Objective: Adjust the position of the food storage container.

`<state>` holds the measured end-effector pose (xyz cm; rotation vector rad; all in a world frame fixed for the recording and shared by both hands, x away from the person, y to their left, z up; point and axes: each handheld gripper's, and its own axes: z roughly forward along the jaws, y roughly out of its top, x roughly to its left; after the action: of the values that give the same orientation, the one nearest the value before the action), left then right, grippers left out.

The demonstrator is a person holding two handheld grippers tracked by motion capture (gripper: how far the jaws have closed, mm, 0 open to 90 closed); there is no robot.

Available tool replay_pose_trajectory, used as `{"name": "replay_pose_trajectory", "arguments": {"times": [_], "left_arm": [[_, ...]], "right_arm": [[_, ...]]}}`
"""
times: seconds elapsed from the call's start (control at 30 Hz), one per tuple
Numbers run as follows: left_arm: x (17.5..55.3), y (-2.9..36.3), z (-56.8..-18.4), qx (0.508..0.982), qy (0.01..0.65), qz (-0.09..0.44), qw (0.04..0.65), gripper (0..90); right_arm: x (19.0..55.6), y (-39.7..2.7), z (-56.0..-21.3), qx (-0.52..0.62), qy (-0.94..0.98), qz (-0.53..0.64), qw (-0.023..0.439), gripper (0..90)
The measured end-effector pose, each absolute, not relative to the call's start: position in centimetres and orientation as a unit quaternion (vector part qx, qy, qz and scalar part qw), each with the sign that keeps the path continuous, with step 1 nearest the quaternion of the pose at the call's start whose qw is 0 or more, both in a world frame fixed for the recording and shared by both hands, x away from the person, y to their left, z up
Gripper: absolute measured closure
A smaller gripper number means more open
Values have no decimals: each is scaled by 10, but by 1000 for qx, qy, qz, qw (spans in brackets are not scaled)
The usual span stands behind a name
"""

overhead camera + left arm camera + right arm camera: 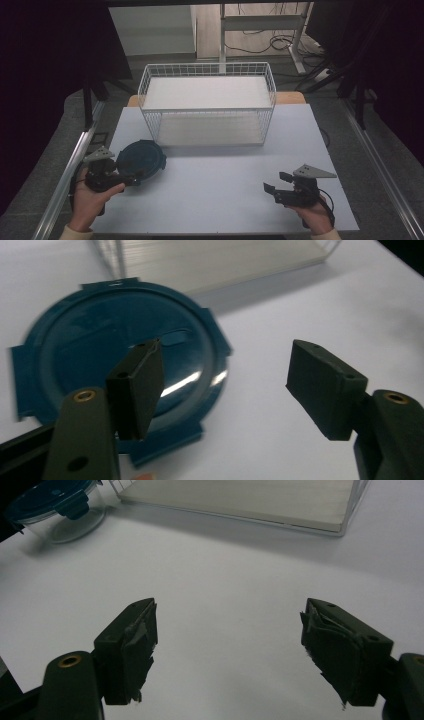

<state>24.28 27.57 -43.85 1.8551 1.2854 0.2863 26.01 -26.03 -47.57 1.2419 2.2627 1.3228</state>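
Left gripper: jaws wide, nothing between them, above lid's near edge at table's left side. Right gripper: jaws wide, empty, over bare table, well apart from tub. No readable writing or labels anywhere. Tub: round, clear walls, dark teal lid with four clip tabs, glossy top. High view: tub just in front of wire basket's left corner. Right gripper view reveals clear walls; left gripper view gives lid top, tabs.
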Motion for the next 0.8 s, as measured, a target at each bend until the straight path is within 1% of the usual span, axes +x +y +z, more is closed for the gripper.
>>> {"name": "replay_pose_trajectory", "arguments": {"times": [0.2,0.43,0.63,0.7,0.73,0.77,0.8], "left_arm": [[256,287,-434,739,519,126,411,350],[273,298,-433,737,531,137,394,423],[289,305,-434,733,544,139,384,457],[293,307,-436,733,548,138,379,495],[295,309,-436,733,549,137,378,495],[299,312,-438,731,555,138,374,543],[299,312,-438,731,555,138,374,572]], "right_arm": [[261,-261,-477,424,777,448,123,220],[261,-261,-478,421,782,444,124,220],[262,-262,-479,421,783,440,125,220],[262,-262,-479,422,783,440,125,220],[262,-261,-480,421,784,439,125,220],[262,-261,-480,421,785,437,124,220],[262,-261,-480,421,785,437,124,220]]}}
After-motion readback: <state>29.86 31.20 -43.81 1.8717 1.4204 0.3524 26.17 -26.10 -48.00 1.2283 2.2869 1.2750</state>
